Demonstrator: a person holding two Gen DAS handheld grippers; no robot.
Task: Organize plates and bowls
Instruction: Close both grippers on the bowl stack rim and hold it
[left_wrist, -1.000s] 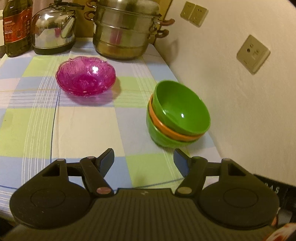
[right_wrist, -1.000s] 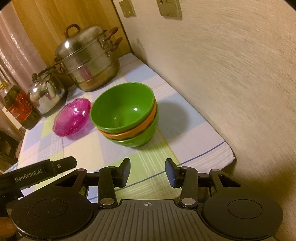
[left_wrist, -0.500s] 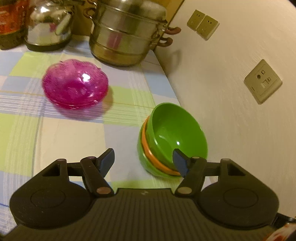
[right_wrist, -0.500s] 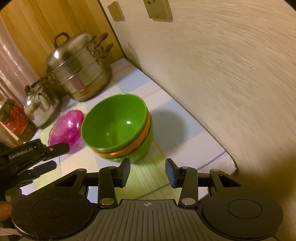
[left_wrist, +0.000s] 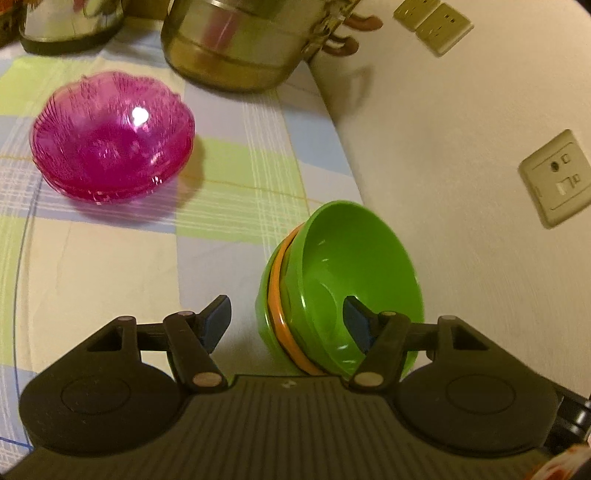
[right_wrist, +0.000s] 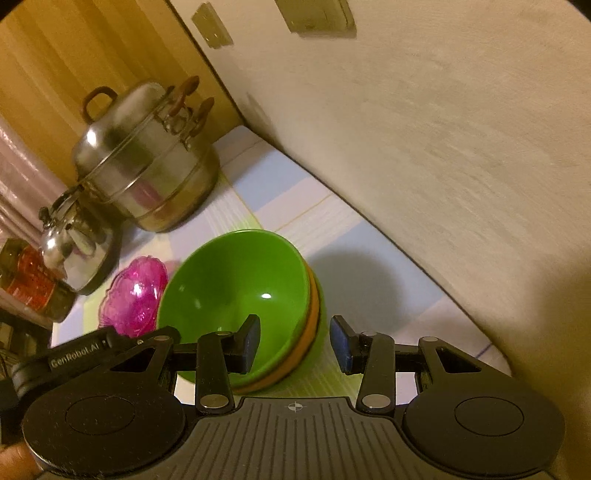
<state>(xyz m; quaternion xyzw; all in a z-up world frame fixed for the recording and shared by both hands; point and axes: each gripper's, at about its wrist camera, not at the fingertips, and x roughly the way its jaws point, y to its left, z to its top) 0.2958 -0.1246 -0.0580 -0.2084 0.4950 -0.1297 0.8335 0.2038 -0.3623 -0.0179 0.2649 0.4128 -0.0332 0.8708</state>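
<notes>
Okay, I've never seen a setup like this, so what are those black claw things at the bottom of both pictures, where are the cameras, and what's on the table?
No robot here: a person holds a two-finger gripper in each hand, and each gripper has a wide-angle camera that looks forward along its fingers. So one picture is the left gripper's view and the other the right gripper's.

On the checked tablecloth stands a stack of bowls, green on top, an orange one under it and green below. Behind it are a pink glass bowl, a steel steamer pot, a kettle and a bottle, next to a wall with sockets.

Nothing is held. Both grippers are open, and each has one finger inside the top bowl and one outside, around the stack's rim on opposite sides. The left gripper's jaws are closing slowly.
</notes>
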